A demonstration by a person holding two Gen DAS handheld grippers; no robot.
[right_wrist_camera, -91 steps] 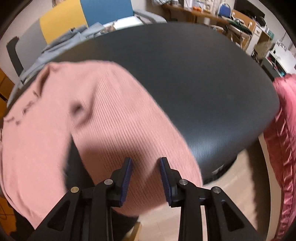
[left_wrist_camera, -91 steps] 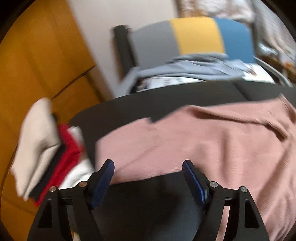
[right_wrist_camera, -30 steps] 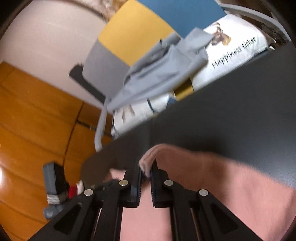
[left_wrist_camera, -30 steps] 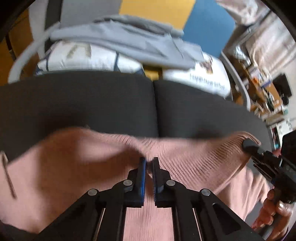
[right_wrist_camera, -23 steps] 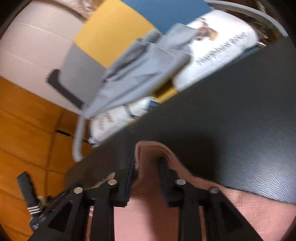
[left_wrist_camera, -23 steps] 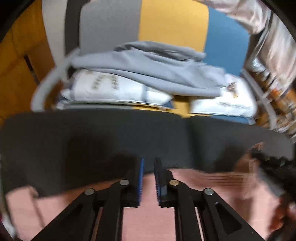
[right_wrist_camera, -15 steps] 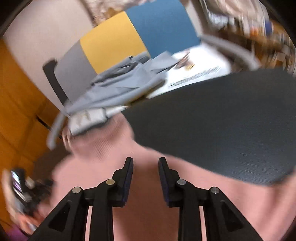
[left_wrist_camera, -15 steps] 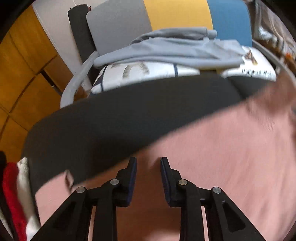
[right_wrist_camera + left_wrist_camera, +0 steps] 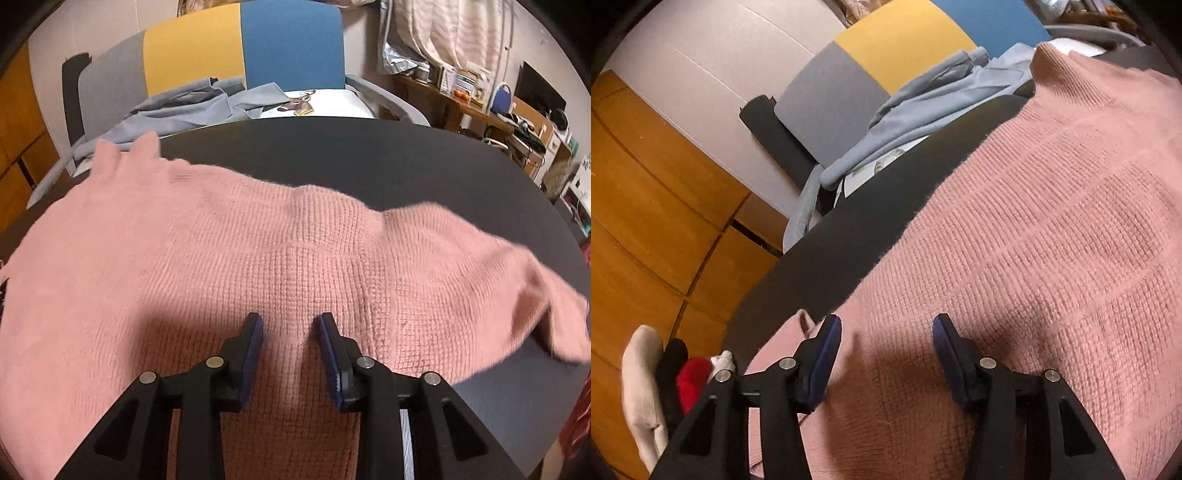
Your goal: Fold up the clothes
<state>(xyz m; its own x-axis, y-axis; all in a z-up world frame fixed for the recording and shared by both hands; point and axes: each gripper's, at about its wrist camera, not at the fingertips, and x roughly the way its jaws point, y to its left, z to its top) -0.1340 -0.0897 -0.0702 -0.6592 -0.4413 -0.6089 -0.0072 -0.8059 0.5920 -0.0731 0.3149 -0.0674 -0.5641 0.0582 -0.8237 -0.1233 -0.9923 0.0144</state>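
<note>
Mid-fold: pink sweater (image 9: 295, 258) spread flat across the table (image 9: 406, 162), one sleeve trailing toward its right edge, left gripper (image 9: 886, 350) and right gripper (image 9: 290, 334) both released and empty just above the knit; next, probably pinching an edge to fold over.

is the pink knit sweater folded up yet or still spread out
Spread out. The pink knit sweater lies wide across the black table, one sleeve trailing right. Left gripper and right gripper are open above it.

The sweater (image 9: 295, 258) lies spread on the counter (image 9: 369, 158) under both grippers; the chair (image 9: 240, 48) stands beyond.
</note>
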